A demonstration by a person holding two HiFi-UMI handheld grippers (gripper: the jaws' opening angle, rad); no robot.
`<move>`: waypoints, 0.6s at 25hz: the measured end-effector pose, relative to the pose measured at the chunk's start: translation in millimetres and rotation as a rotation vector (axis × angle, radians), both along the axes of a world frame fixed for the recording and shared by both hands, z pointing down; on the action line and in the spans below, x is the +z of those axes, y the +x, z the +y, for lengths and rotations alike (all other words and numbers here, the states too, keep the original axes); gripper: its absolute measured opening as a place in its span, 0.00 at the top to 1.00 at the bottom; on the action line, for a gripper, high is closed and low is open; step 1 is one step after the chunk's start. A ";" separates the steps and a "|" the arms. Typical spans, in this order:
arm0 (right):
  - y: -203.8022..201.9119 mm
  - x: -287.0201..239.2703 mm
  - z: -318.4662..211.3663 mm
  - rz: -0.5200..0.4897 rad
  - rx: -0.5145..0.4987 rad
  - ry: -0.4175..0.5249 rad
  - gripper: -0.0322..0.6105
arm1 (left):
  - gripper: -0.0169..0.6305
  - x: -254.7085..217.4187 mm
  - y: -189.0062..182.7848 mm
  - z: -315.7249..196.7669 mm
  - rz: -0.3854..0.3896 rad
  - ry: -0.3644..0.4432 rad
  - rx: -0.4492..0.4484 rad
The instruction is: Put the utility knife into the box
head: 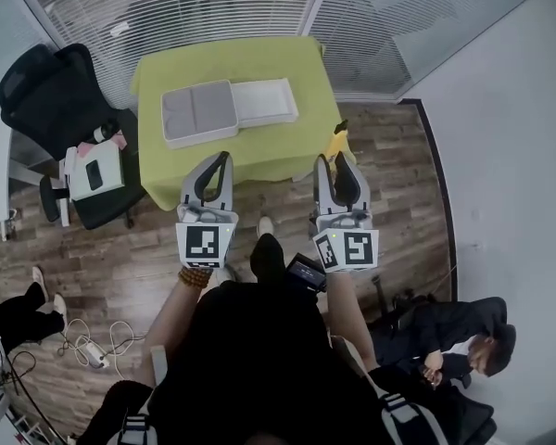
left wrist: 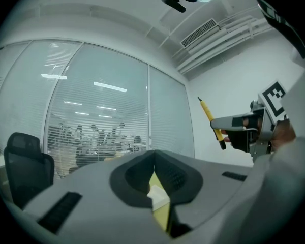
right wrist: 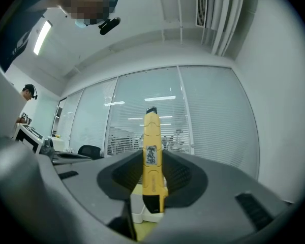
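The knife (right wrist: 152,159) is clamped upright in the right fingers (right wrist: 185,174), which stand fairly wide apart because the yellow body fills the space between them. Its dark blade end pokes above the pads, and its lower end hangs just below them. It is not in the box (head: 227,109) yet: seen from the head view it sits well short of the box and off to the box's right, about over the near edge of the desk (head: 287,160). The box lies open, a grey half beside a white half; which half is meant to take the knife I cannot tell, though the grey one looks like the lined tray. The left fingers (left wrist: 129,179) are closed tip to tip on nothing, short of the box on its near side. The job now is the carry. To do it well, I would bring the knife over the open half before lowering and turn the wrist so the long body lies along the tray. I would set it low before loosening the grip, so it neither drops nor rides up on the rim. The left fingers could steady the box's near wall if it slides on the cloth.
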State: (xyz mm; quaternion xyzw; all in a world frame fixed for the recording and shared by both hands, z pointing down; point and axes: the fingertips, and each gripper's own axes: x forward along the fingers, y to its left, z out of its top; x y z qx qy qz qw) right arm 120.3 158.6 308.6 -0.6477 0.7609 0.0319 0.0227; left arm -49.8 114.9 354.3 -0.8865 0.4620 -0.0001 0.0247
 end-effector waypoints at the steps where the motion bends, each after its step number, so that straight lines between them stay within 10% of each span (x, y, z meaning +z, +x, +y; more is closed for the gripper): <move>1: 4.8 0.5 -4.5 -0.002 0.002 -0.004 0.78 | 0.95 1.0 2.8 -3.9 -0.001 -0.005 0.001; 15: 63.5 11.4 -74.7 0.029 -0.020 -0.018 0.78 | 0.95 14.3 29.4 -65.0 -0.037 -0.051 -0.058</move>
